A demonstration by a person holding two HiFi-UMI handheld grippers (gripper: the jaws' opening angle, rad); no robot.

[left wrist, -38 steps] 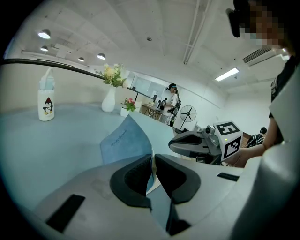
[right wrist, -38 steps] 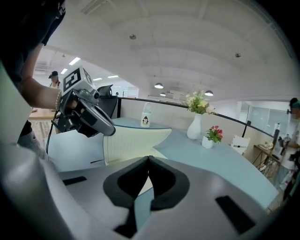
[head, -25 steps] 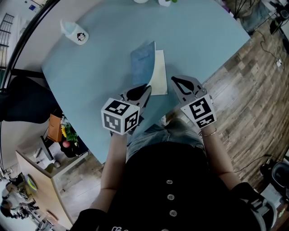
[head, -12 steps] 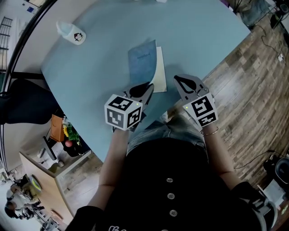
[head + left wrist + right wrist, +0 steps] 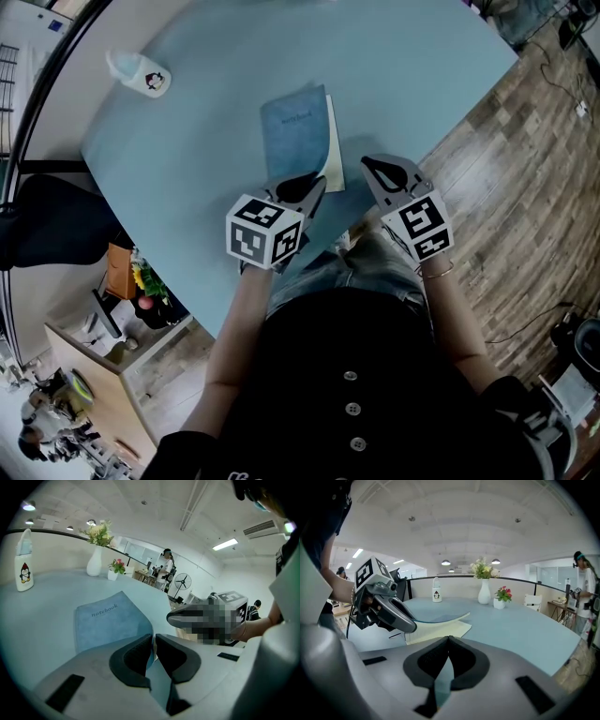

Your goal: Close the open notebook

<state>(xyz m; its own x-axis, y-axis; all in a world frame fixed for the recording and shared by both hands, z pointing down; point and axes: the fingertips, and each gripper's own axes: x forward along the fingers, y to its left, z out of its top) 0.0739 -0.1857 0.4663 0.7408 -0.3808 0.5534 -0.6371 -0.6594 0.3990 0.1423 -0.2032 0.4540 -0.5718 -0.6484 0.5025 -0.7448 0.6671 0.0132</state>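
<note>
Notebook [image 5: 295, 131] near edge hidden behind left gripper [image 5: 317, 185], cover lettering too small to read in head view

Reaching forward with both forearms, 1 tool in each hand, both pitched downward. Pinching the notebook cover [image 5: 110, 620] by its near edge in the almost-closed jaws of the left hand-held gripper [image 5: 317, 184]. Holding the right hand-held gripper [image 5: 367, 165] just beside it, jaws pressed together on nothing.
</note>
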